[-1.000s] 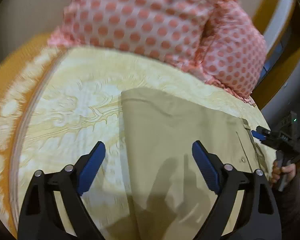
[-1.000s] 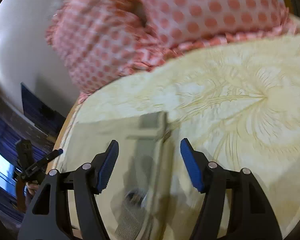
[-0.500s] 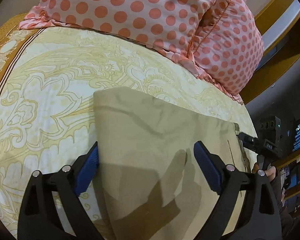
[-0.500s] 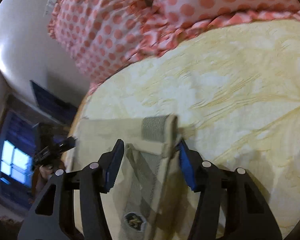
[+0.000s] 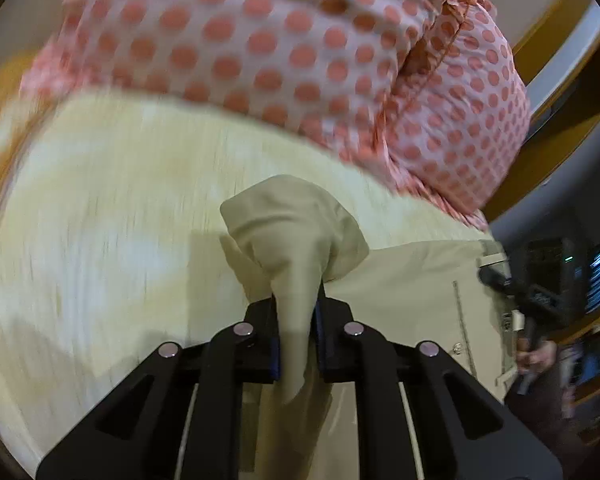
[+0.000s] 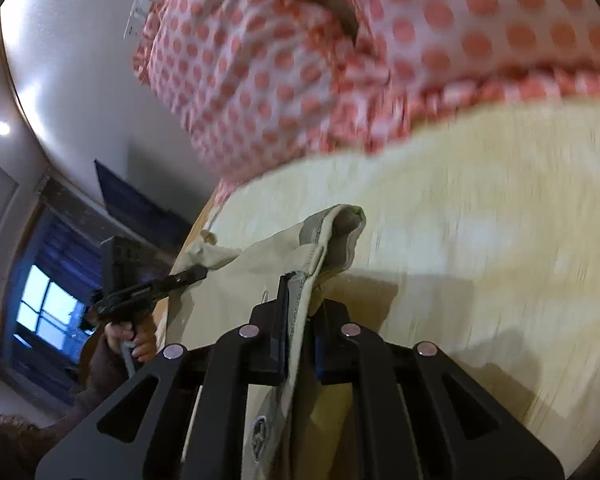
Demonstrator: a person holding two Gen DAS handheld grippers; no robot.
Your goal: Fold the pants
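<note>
left gripper (image 5: 297,344) is pinched tight on a bunched fold of the khaki pants (image 5: 412,292), fabric puffing up ahead of the fingers and hanging through between them. right gripper (image 6: 300,336) is clamped on the waistband end of the same pants (image 6: 256,264), band folded over at the jaw tips, belt loop visible beside it. a round button or logo shows on the cloth below the right jaws, too blurred to read.

rest of the pants lie flat on the bed between the two tools, running toward the bed's edge. from the left view the right gripper sits at the far waistband with the holder's hand (image 5: 534,354) under it; from the right view the left gripper and its hand (image 6: 134,338) sit at the opposite corner.

around: two pink pillows with orange-red polka dots (image 5: 284,40) stacked at the head of the bed, well apart from the pants, not touching them. nothing lies on the pants.

surface: cream-yellow patterned bedsheet (image 5: 100,216), heavily motion-blurred in both views. room: white wall (image 6: 80,92), dark window with blue light (image 6: 40,308), wooden trim (image 5: 552,20) at the left view's upper right.
</note>
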